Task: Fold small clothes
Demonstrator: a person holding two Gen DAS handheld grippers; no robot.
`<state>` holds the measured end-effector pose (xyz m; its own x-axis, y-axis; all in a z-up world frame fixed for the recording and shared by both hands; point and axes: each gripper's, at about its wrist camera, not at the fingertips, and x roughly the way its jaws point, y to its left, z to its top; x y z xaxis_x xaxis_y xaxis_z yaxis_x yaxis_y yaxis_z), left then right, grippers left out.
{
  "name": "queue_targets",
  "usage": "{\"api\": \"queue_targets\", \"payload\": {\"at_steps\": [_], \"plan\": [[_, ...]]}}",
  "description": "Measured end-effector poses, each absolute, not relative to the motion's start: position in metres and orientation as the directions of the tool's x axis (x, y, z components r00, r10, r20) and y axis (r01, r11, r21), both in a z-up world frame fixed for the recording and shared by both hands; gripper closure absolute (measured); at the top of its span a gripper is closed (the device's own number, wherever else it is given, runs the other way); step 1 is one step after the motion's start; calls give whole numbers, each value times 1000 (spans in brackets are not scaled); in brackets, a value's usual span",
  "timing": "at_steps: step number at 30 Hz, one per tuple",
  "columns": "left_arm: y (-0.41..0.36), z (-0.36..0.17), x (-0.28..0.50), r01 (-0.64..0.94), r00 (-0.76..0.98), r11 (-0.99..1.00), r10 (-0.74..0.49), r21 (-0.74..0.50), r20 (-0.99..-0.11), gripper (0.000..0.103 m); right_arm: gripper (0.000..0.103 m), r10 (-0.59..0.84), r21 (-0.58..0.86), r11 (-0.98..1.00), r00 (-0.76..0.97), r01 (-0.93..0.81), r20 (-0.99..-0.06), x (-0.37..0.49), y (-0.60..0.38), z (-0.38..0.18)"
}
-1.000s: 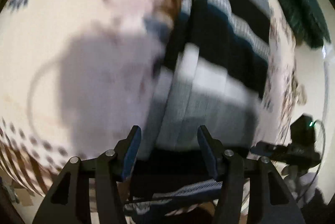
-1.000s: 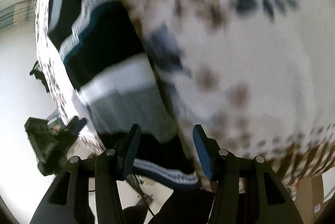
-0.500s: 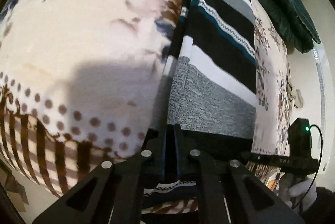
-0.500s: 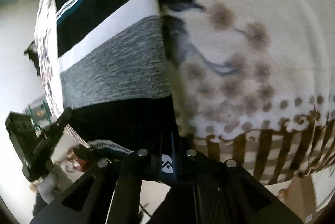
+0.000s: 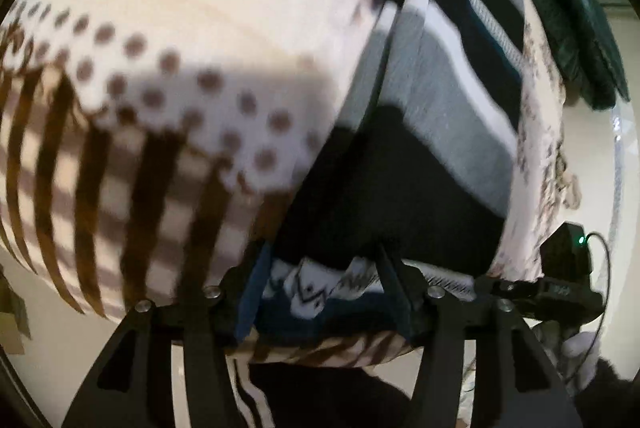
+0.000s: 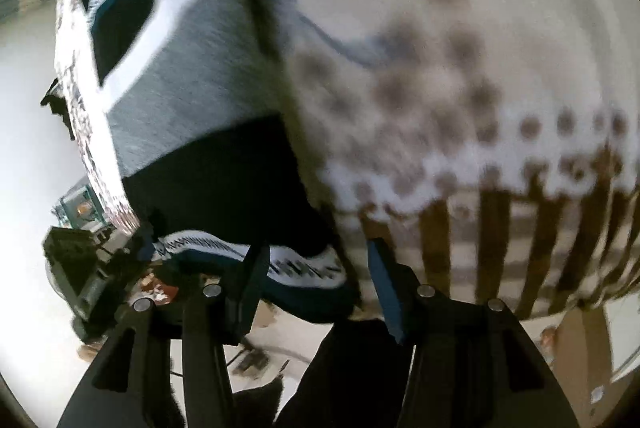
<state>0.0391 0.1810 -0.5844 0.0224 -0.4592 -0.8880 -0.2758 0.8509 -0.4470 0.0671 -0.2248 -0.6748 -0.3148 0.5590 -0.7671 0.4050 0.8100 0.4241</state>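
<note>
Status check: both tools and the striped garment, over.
Left tool open, right tool open, both at the near hem. Striped garment flat on the patterned cloth, hem hanging over the edge. Nothing visible in the way.

No legible text, label, brand or number anywhere in either view. Faint marks on the black device (image 5: 568,288) at the lower right of the left wrist view, too blurred to read.

Striped sweater (image 5: 448,132), black/grey/white/teal bands, folded, flat on patterned blanket (image 5: 192,40), hem overhanging edge
</note>
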Motion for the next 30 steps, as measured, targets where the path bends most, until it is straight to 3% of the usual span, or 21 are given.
{"api": "queue_targets", "payload": {"at_steps": [1, 3, 5, 6, 12, 15, 16, 17, 19, 20, 26, 28, 30], "plan": [[179, -583, 35, -269, 36, 853, -455, -447, -890, 77, 50, 578, 430, 796, -325, 426, -748, 61, -224, -681], [177, -583, 29, -271, 41, 855, -448, -442, -893, 91, 50, 598, 442, 782, -332, 440, -729, 53, -223, -687], [179, -576, 25, -277, 72, 850, -448, -449, -891, 93, 84, 606, 461, 777, -312, 429, -731, 46, -220, -687], [178, -573, 24, -276, 76, 850, -446, -448, -892, 94, 93, 608, 468, 776, -305, 423, -733, 43, -218, -686], [183, -574, 22, -276, 72, 845, -457, -458, -887, 94, 95, 571, 452, 807, -302, 381, -764, 31, -205, -675], [185, -568, 26, -275, 63, 834, -480, -478, -875, 84, 92, 566, 453, 815, -330, 361, -755, 38, -191, -677], [188, -566, 26, -274, 65, 831, -486, -484, -871, 70, 89, 571, 456, 811, -329, 366, -752, 41, -187, -675], [191, -563, 26, -268, 79, 825, -497, -498, -864, 63, 85, 581, 465, 805, -330, 369, -744, 44, -187, -674], [197, -563, 26, -267, 97, 821, -498, -505, -862, 46, 59, 592, 476, 797, -325, 371, -738, 48, -188, -672], [200, -567, 26, -278, 95, 818, -498, -503, -862, 45, 55, 591, 475, 797, -315, 373, -743, 49, -195, -671], [195, -602, 34, -282, 47, 794, -550, -539, -834, 44, 53, 653, 495, 735, -289, 463, -700, 42, -203, -685], [192, -608, 38, -268, 43, 790, -562, -552, -826, 30, 53, 689, 520, 702, -281, 486, -668, 37, -200, -693], [189, -611, 41, -262, 48, 779, -580, -570, -813, 23, 53, 711, 539, 681, -271, 496, -648, 36, -194, -698]]}}
